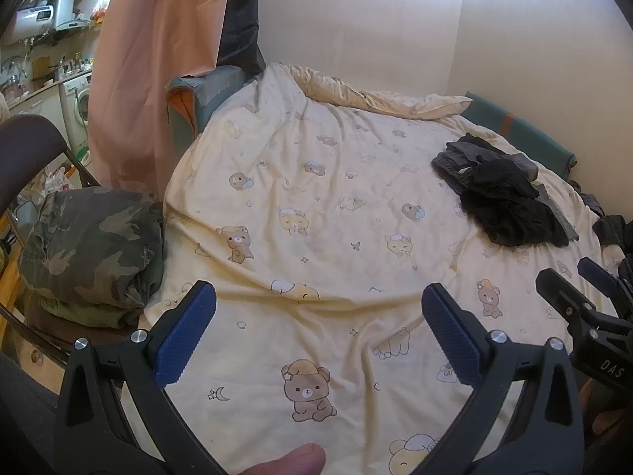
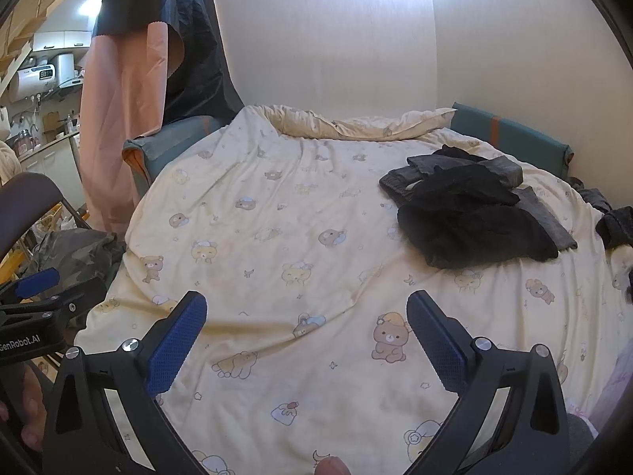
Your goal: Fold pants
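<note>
On the bed: a cream duvet (image 2: 277,261) printed with bears covers the whole surface, rumpled but bare in the middle and near edge.
Pants: a dark heap of pants (image 2: 470,213) lies on the far right part of the duvet, black cloth crumpled over a grey garment; in the left wrist view the same heap (image 1: 502,194) sits right of centre, well apart from both tools.
Other clothes: more dark fabric (image 2: 617,225) lies at the right edge of the bed; a camouflage garment (image 1: 91,245) rests on a chair (image 1: 23,138) to the left, beside the bed.
Left tool (image 1: 316,336): jaws spread wide, nothing between them, held over the near part of the duvet.
Right tool (image 2: 306,344): jaws likewise wide apart and empty, just beside the left one.
Handling: the pants look soft, light and limp; they will likely sag and bunch when lifted, and layers may come up together.
Where to hold: probably the ribbed grey waistband (image 2: 399,190), one tool at each end, so the legs hang free; which piece belongs to which garment is hard to tell.
Stage: seemingly the very start, nothing grasped yet.
Risk: pinching the duvet along with the cloth.
</note>
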A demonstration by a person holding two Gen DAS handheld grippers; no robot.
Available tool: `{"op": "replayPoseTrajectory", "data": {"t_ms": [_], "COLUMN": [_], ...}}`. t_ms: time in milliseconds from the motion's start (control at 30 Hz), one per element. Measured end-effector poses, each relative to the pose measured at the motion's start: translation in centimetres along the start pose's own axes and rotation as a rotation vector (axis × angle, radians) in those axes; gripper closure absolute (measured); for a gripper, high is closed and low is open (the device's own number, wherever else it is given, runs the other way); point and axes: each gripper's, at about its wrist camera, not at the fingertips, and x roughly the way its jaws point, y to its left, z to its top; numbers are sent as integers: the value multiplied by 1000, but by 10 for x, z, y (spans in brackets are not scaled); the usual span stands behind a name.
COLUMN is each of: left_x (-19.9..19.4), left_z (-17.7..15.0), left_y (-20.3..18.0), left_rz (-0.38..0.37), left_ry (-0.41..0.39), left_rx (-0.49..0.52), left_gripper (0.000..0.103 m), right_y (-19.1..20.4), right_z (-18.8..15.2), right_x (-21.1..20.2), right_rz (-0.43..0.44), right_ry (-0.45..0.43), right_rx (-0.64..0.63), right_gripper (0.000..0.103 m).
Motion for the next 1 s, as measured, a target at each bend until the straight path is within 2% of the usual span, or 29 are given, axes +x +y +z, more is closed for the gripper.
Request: {"op": "replayPoseTrajectory", "data": {"t_ms": [1000], "left_x": [-4], "left_z": [1], "left_y": [-3], "left_rz": [-2], "left_ry": [-12], "left_rx": [-6], "left_gripper": [0], "right_y": [0], "right_z": [1], "right_x": [-3], "right_rz": [0], "right_ry": [-11], "right_rx": [-9], "right_gripper": [0]}}
